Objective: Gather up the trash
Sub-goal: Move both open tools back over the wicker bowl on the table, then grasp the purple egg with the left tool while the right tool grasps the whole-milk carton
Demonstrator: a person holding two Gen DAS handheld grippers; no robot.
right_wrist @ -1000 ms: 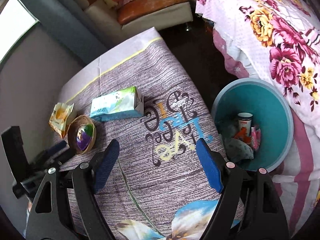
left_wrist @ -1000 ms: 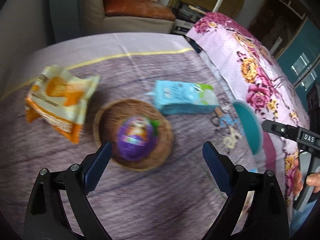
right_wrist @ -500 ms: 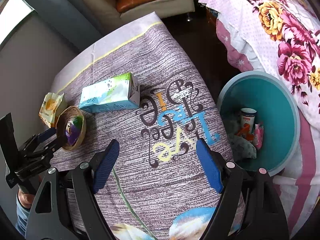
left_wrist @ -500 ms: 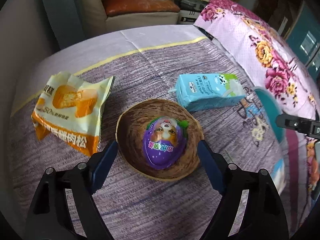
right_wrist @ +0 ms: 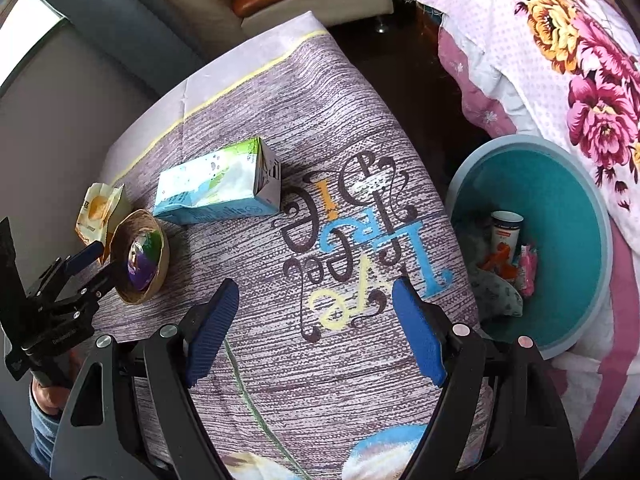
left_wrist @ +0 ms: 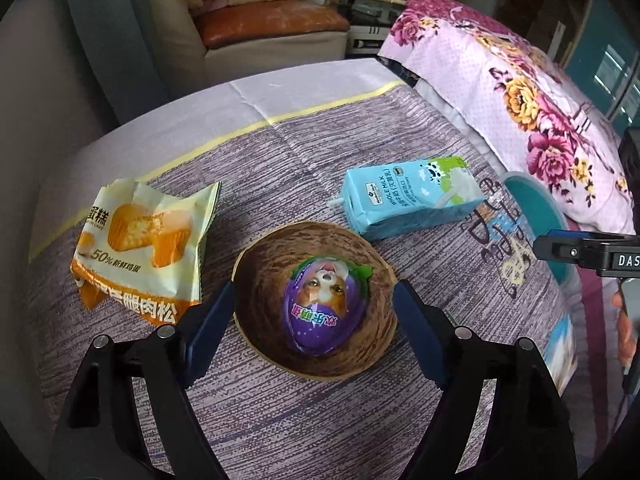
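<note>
The left gripper (left_wrist: 314, 312) is brought closer to the round brown woven bowl (left_wrist: 264, 268) than 1 second ago: its 2 blue-padded fingers (left_wrist: 210, 320), then short of the bowl, are now set on either side of its rim, with the purple foil-wrapped egg (left_wrist: 324, 312) between them. The jaws are kept spread. From the right wrist view, the left gripper (right_wrist: 94, 264) is seen moved up against the bowl (right_wrist: 158, 276). The right gripper (right_wrist: 314, 336) is carried slightly forward, so the teal plastic bin (right_wrist: 568, 216) sits larger in view.
</note>
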